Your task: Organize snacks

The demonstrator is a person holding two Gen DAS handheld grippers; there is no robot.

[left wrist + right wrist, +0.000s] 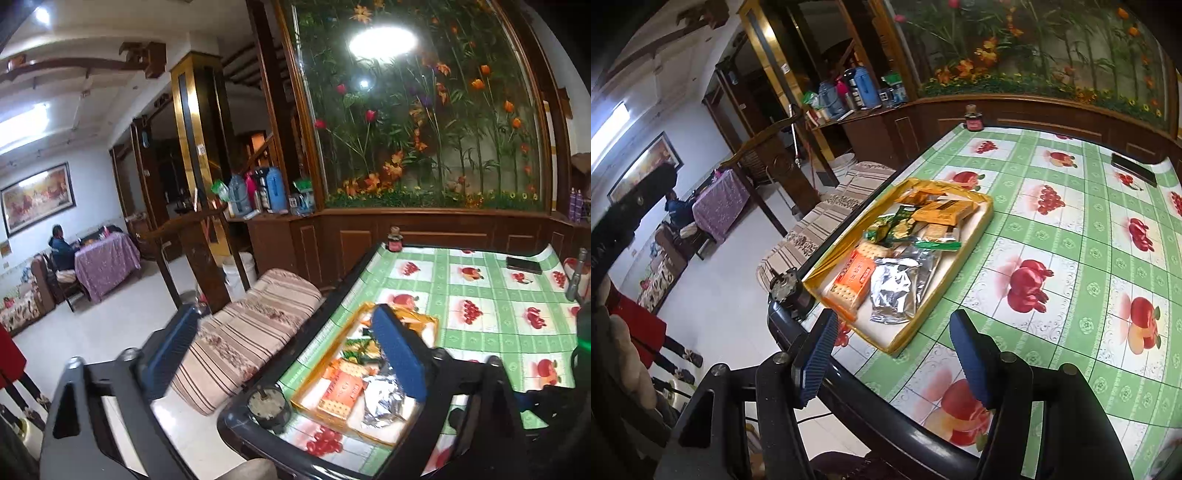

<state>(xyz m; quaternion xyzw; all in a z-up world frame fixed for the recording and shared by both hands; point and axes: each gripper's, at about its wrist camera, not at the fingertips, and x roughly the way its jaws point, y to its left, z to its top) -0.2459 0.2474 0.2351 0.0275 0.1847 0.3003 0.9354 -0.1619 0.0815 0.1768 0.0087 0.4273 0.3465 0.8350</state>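
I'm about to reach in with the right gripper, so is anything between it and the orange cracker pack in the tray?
Nothing visible blocks it. The right gripper is open, the orange cracker pack lies uncovered near the tray corner, with bare tablecloth between.

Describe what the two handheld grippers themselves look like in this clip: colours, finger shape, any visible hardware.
Both match: the left gripper and right gripper have black angular plastic frames with triangular cut-outs and round silver bolt heads. Each carries two flat rectangular fingers faced with blue, finely ribbed pads. No cables, labels, hands or sleeves show in either view.
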